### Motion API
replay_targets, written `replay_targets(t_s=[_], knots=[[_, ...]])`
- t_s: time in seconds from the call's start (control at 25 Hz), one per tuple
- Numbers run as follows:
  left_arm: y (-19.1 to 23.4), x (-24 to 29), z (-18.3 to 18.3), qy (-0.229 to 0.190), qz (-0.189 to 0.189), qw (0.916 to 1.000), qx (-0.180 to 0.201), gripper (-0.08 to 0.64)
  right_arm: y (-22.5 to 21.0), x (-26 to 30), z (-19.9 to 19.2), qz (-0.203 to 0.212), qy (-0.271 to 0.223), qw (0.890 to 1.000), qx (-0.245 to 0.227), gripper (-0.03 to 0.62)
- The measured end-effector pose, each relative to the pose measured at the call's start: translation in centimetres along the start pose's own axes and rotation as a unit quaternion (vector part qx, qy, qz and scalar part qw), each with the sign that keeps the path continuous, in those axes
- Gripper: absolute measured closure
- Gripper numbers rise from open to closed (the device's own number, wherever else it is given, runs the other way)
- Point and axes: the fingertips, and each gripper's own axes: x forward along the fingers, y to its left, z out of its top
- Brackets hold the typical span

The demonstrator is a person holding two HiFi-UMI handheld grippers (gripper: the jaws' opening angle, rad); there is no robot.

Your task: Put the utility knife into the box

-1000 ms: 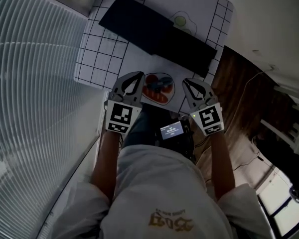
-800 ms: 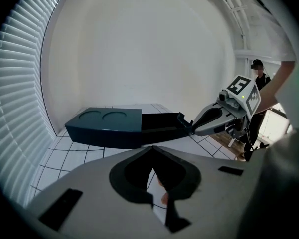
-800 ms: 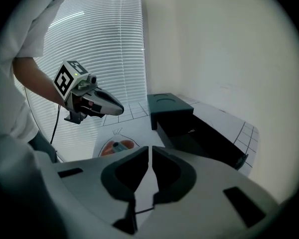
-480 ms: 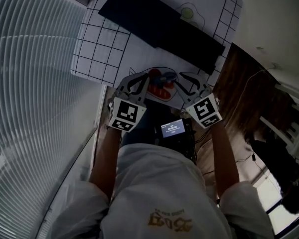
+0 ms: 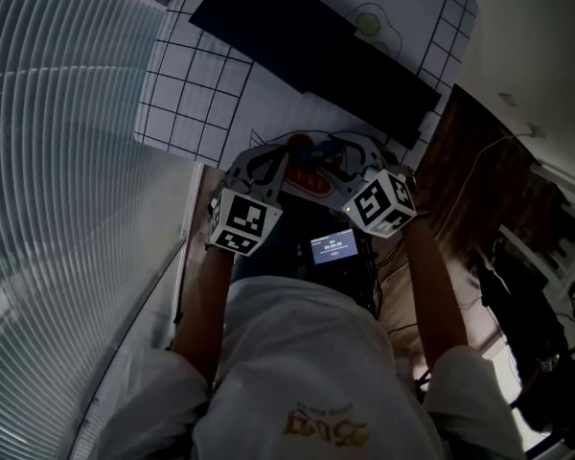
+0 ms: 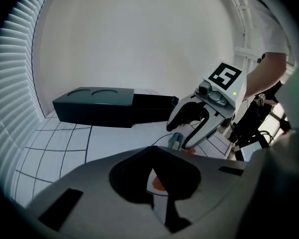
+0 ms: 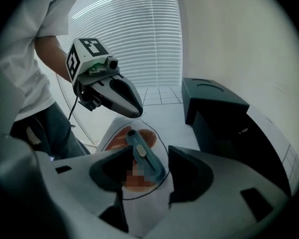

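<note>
Seen from the head view, both bare forearms reach forward from a white T-shirt and slope down toward the table [image 5: 187, 94], wrists close together. The left gripper [image 5: 284, 151] points ahead and downward with its marker cube facing up. The right gripper [image 5: 343, 157] beside it is tilted over, so two faces of its cube show. The left gripper's jaws are closed tip to tip with nothing between them; only a sliver of white paper and an orange patch shows through the hollow behind the tips. The right gripper's jaws have just been opening and now stand wide apart, gripping nothing. The utility knife [image 7: 142, 151], blue-grey with a pale slider, lies flat on a white sheet [image 7: 142, 215] printed with an orange-red picture inside a thin black outline. In the right gripper view its near end sits in the gap between the two jaws, clear of both pads, and its body runs away from them toward the left gripper's closed tips, which hang just above its far end. The black box [image 5: 307, 51] stands beyond the sheet on the gridded tabletop, apart from the knife.
</note>
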Motion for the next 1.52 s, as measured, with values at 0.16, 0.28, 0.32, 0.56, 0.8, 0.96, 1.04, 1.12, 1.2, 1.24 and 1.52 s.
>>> replay_targets(t_s=[0.16,0.28,0.32,0.56,0.8,0.96,1.04,1.12,1.2,1.24,1.52], knots=[[0.2,0.0,-0.2,0.004,-0.002,1.0,-0.007,0.552,0.8,1.4,-0.1,0.03,0.025,0.998,-0.046,0.371],[0.4,0.1,-0.2,0.006,-0.004,0.9999,-0.011,0.552,1.2,2.0,-0.3,0.046,0.037,0.996,-0.072,0.371],[0.5,0.0,-0.2,0.006,-0.004,0.9999,-0.013,0.552,1.2,2.1,-0.3,0.05,0.035,0.996,-0.071,0.371],[0.8,-0.2,0.0,0.008,-0.002,0.9997,-0.022,0.552,1.2,2.0,-0.2,0.06,0.035,0.995,-0.076,0.41],[1.1,-0.5,0.0,0.004,-0.001,0.9997,-0.025,0.552,1.6,1.8,-0.1,0.078,0.053,0.992,-0.08,0.442],[1.4,-0.7,0.1,0.003,0.002,0.9998,-0.022,0.552,1.9,1.6,0.5,0.066,0.037,0.996,-0.054,0.451],[1.5,-0.8,0.0,0.003,0.004,0.9998,-0.021,0.552,1.9,1.5,0.9,0.054,0.028,0.997,-0.045,0.453],[1.4,-1.0,0.0,0.0,0.005,0.9998,-0.022,0.552,1.9,1.4,1.0,0.044,0.024,0.998,-0.04,0.454],[1.3,-1.2,0.2,-0.002,0.007,0.9998,-0.021,0.552,1.8,1.0,1.2,0.033,0.02,0.999,-0.031,0.454],[1.4,-1.3,0.3,-0.004,0.009,0.9998,-0.019,0.552,1.6,0.9,1.3,0.025,0.018,0.999,-0.025,0.454],[1.2,-2.5,2.3,-0.031,0.022,0.9992,-0.008,0.552,0.8,-1.1,1.5,-0.043,0.002,0.999,0.005,0.454]])
